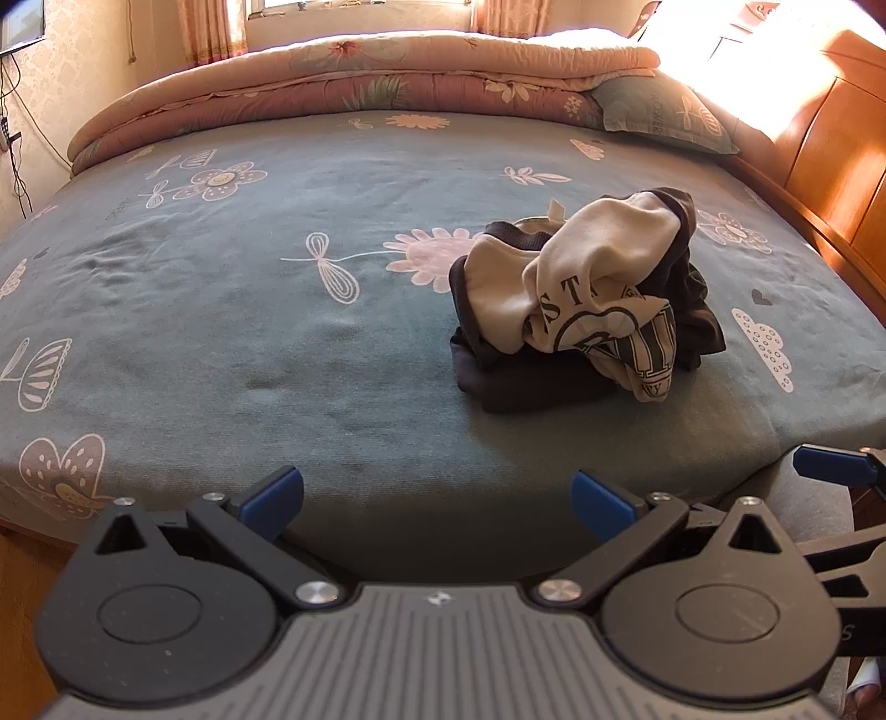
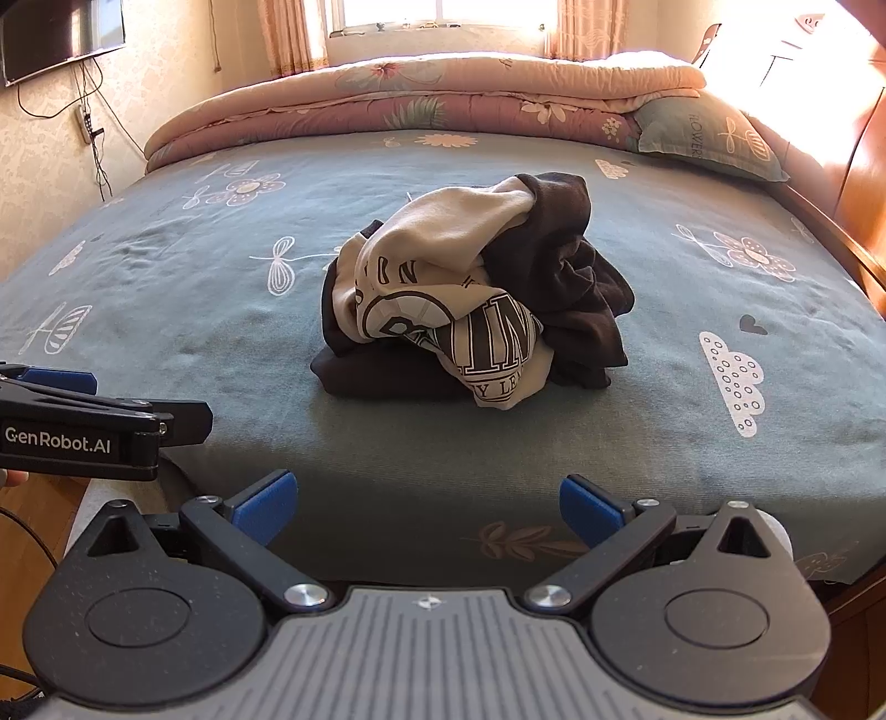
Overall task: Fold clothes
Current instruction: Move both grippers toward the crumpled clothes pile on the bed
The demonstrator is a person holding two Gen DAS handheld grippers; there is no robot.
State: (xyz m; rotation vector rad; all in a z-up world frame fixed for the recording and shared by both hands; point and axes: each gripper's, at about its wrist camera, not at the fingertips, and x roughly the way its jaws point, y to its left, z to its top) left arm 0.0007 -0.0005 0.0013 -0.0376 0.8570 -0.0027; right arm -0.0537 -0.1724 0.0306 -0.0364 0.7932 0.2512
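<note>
Two tools, left (image 1: 437,501) and right (image 2: 423,507), gape empty; the heap (image 2: 470,299) looks soft, light; pinch a loose cream edge

This is a bedroom in a home. A wide bed (image 2: 166,310) fills most of both views, covered by a grey-green sheet printed with pale flowers and clouds. Along its far edge lies a folded pink floral quilt (image 2: 421,105), with a matching green pillow (image 2: 703,138) at the upper right. A polished wooden headboard (image 1: 830,155) runs down the right side. At the top centre a sunlit window (image 2: 443,11) is framed by patterned curtains (image 2: 288,33). In the upper left a flat television (image 2: 61,33) hangs on a wallpapered wall, with cables (image 2: 94,138) dangling below it.
</note>
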